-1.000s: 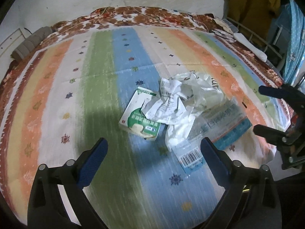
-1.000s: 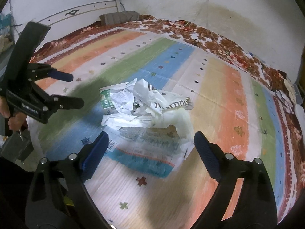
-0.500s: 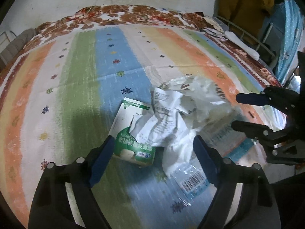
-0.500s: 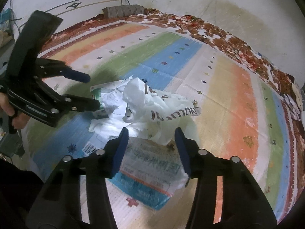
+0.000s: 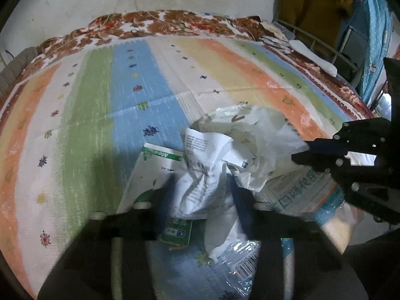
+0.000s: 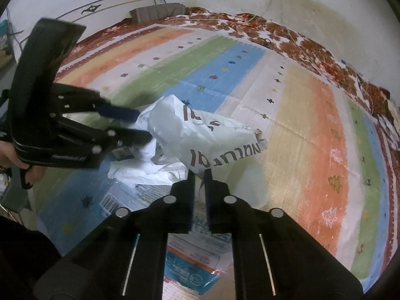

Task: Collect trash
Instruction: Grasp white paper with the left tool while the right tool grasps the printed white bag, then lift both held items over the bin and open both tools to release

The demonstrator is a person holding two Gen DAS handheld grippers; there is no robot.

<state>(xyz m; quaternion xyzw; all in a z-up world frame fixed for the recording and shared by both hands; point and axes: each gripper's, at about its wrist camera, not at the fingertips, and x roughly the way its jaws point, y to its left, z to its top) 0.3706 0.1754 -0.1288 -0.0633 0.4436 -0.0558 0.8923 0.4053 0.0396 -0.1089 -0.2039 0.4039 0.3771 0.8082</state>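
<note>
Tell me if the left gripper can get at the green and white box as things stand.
Probably not cleanly: crumpled paper fills the closing jaws of the left gripper, lying over the green and white box.

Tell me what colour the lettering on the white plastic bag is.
Brown, clearest in the right wrist view on the white plastic bag.

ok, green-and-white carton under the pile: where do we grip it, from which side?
Take the green-and-white carton by its bare far-left edge, coming from the left, jaws across its thin thickness. It lies flat on the striped mat, so only edges offer purchase, and crumpled paper covers its right side. The left gripper is closing on that paper.
</note>
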